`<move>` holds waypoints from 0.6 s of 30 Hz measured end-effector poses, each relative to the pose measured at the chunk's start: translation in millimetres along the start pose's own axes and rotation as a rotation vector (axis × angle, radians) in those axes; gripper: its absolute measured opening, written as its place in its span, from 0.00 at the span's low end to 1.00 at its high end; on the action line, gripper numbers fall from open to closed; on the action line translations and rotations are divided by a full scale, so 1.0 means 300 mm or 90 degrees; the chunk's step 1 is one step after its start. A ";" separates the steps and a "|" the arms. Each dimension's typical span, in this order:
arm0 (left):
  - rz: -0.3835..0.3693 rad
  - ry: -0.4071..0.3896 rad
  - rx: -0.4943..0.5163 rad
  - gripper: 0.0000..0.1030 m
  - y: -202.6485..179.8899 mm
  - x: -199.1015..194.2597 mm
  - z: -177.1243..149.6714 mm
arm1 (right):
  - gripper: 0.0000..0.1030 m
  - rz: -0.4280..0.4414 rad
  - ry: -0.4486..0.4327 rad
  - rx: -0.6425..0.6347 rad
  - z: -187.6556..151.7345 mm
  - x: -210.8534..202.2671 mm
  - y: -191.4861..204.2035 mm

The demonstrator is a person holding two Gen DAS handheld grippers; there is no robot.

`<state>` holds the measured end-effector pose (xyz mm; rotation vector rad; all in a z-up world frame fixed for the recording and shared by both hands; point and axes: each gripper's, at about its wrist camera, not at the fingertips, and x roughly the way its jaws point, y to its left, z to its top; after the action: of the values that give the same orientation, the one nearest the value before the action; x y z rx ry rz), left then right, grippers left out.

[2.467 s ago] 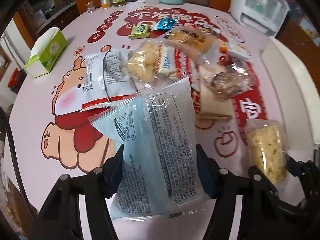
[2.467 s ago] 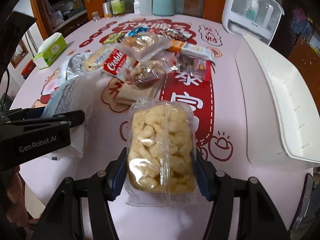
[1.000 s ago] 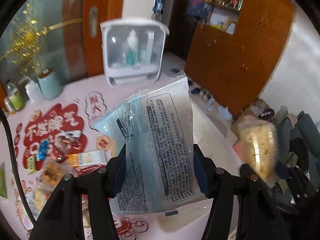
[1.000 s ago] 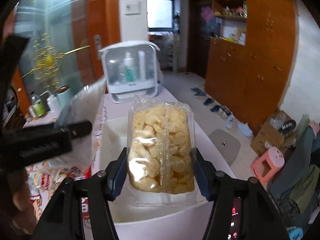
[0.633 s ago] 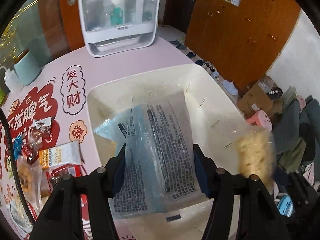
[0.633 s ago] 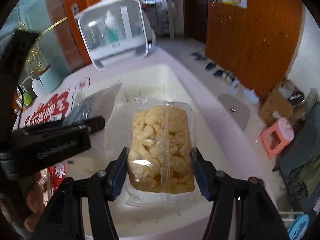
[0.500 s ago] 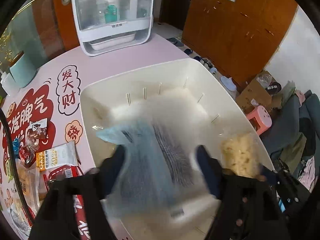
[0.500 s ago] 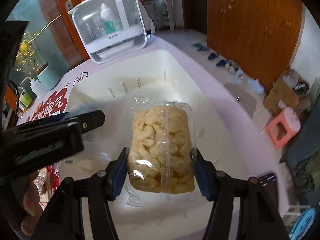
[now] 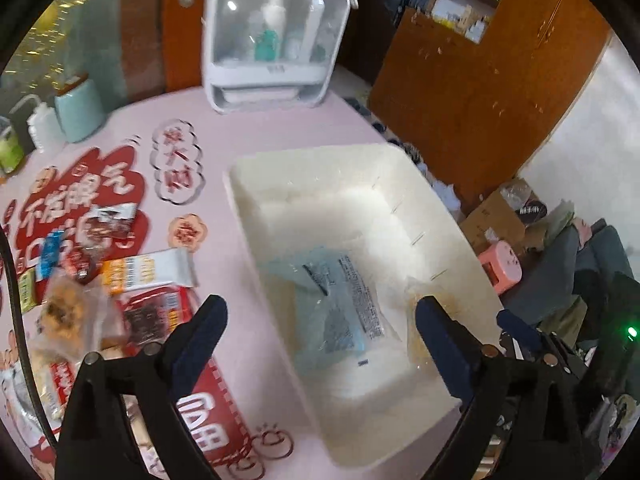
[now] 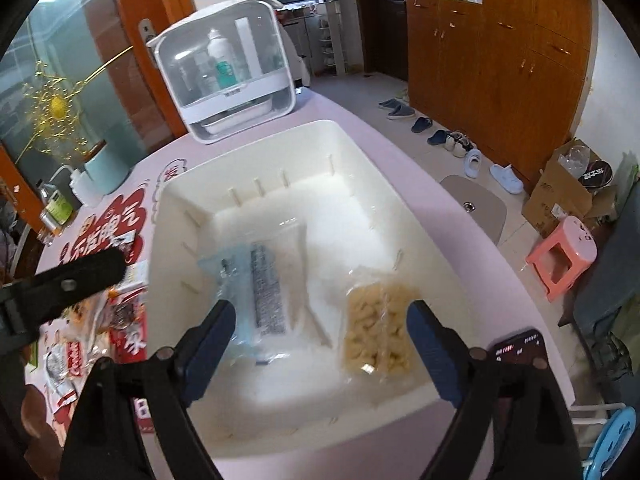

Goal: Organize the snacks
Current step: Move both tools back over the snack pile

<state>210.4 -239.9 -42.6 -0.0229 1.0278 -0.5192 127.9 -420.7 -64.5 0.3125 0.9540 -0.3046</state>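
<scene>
A white plastic bin [image 9: 400, 172] [image 10: 332, 136] stands on the pink table. Inside it lie a pale blue snack packet [image 9: 340, 304] [image 10: 260, 280] and a clear bag of yellow puffs [image 10: 378, 332], whose edge shows in the left wrist view [image 9: 416, 308]. My left gripper [image 9: 320, 328] is open and empty above the bin's left part. My right gripper [image 10: 320, 336] is open and empty above the bin, between the two packets. Several more snack packets [image 9: 132, 272] lie on the table left of the bin.
A white cosmetics case [image 9: 276, 36] [image 10: 228, 76] stands behind the bin. A teal canister [image 9: 78, 108] and squeeze bottle [image 9: 40, 120] stand at the far left. The table edge runs right of the bin, with floor, shoes and a pink stool [image 10: 560, 256] beyond.
Both grippers carried their packets from the table over the bin and opened. The blue packet and the puff bag dropped and now lie in the bin.
</scene>
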 end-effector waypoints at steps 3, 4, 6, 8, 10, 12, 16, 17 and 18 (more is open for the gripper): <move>0.003 -0.036 -0.009 1.00 0.042 -0.122 -0.050 | 0.86 0.010 -0.004 -0.014 -0.021 -0.057 0.046; 0.006 -0.046 -0.014 1.00 0.063 -0.163 -0.066 | 0.86 0.011 -0.008 -0.019 -0.026 -0.073 0.058; 0.016 -0.060 -0.020 1.00 0.102 -0.235 -0.101 | 0.86 0.014 -0.021 -0.035 -0.039 -0.121 0.094; 0.032 -0.075 -0.027 1.00 0.155 -0.314 -0.141 | 0.86 0.020 -0.043 -0.054 -0.054 -0.182 0.135; 0.051 -0.086 -0.033 1.00 0.208 -0.384 -0.180 | 0.86 0.022 -0.067 -0.070 -0.067 -0.235 0.173; 0.080 -0.102 -0.041 1.00 0.272 -0.451 -0.216 | 0.86 0.023 -0.112 -0.101 -0.092 -0.304 0.227; 0.162 -0.143 -0.075 1.00 0.415 -0.595 -0.285 | 0.86 0.029 -0.179 -0.164 -0.133 -0.405 0.333; 0.172 -0.154 -0.085 1.00 0.450 -0.635 -0.302 | 0.86 0.031 -0.189 -0.174 -0.137 -0.421 0.353; 0.179 -0.159 -0.091 1.00 0.479 -0.667 -0.316 | 0.86 0.038 -0.202 -0.192 -0.147 -0.442 0.386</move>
<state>108.8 -8.2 32.5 -0.0681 0.8048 -0.1803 68.0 -282.3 36.6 0.0139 0.6639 -0.1466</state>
